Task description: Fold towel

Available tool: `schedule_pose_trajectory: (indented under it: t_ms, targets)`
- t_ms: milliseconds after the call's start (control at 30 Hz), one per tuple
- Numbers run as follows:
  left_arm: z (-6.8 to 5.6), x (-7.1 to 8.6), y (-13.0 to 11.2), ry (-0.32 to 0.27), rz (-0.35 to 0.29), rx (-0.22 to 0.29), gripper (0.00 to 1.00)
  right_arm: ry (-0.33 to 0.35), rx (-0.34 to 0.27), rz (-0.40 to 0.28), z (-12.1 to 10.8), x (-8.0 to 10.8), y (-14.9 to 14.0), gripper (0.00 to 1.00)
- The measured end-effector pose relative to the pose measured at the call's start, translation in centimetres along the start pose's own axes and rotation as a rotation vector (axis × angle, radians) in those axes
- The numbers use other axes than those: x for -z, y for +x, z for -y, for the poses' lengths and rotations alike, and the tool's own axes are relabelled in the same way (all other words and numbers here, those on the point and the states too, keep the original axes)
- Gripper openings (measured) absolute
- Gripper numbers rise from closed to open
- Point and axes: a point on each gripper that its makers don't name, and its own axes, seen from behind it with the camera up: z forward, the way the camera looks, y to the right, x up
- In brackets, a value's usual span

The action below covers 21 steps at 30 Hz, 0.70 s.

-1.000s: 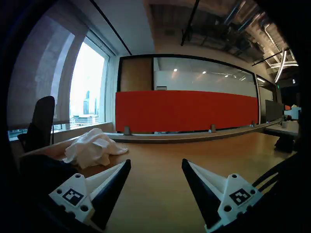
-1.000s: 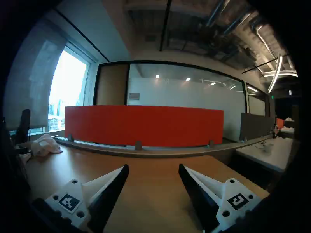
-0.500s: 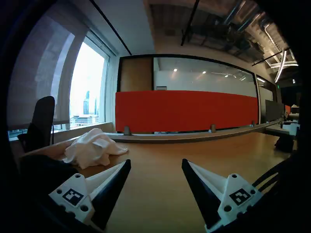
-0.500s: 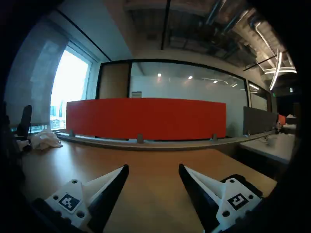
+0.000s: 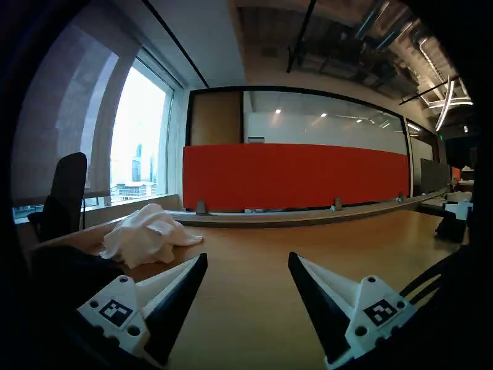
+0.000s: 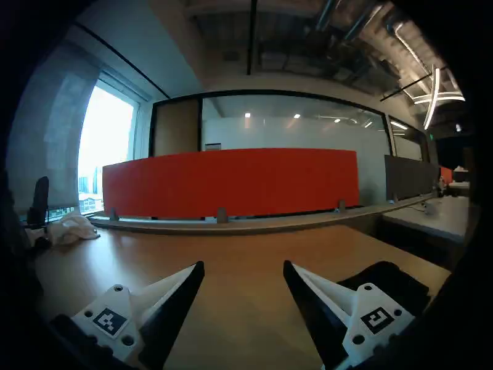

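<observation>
Wooden desk, crumpled towel, left tool spread

In the left gripper view you have open desk across centre frame. The crumpled towel obstructs centre left, and a black object obstructs the right edge. The red partition closes off the far side.

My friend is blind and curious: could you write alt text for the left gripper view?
A crumpled white towel lies on a wooden desk, ahead and left of the open left gripper, untouched. Behind stand a red divider panel and a bright window.
</observation>
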Motion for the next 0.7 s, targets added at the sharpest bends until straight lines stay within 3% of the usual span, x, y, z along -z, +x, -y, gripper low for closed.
schedule_pose_trajectory:
  t_ms: [700]
  targets:
    - [0.0,0.0,-0.1,0.0,0.0,0.0,0.97,0.011,0.041,-0.024,1.3,0.7,0.2,0.99]
